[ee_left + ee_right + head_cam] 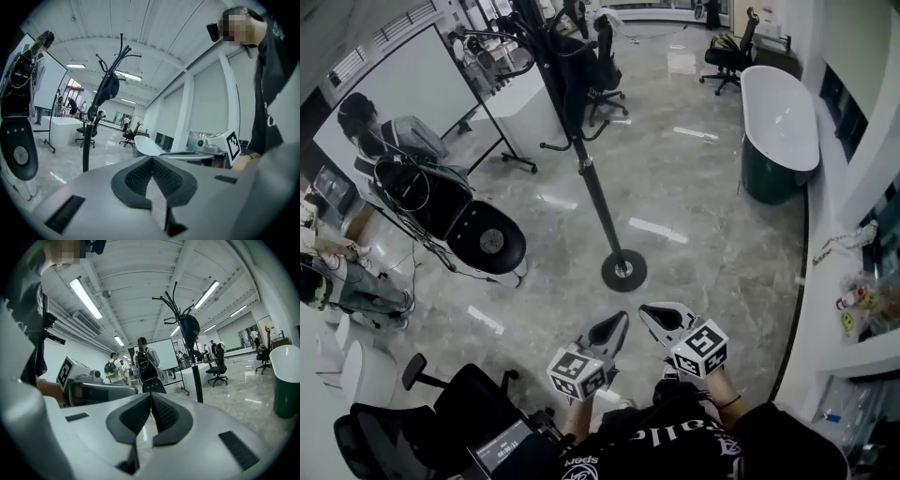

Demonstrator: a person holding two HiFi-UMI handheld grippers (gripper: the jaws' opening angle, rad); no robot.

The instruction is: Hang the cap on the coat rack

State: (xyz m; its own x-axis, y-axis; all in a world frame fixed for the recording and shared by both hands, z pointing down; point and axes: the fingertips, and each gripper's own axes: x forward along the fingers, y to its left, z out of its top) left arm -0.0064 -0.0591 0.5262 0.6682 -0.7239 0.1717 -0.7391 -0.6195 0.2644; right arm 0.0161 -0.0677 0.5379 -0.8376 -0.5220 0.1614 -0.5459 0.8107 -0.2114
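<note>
The black coat rack (600, 202) stands on its round base (623, 270) on the marble floor in front of me. A dark cap (108, 89) hangs from one of its upper hooks, and the right gripper view shows the cap (191, 329) there too. My left gripper (619, 321) and right gripper (645, 311) are held side by side close to my body, a short way back from the base. Both point towards the rack. In the left gripper view the left gripper (152, 159) has its jaws together with nothing between them. The right gripper (151, 394) is likewise shut and empty.
A white bathtub (778, 117) stands at the right and a whiteboard (403, 80) at the left. A stand with a black round disc (487, 239) is left of the rack. Office chairs (605, 66) are behind it, and another black chair (441, 412) is at my left. People stand at the far left.
</note>
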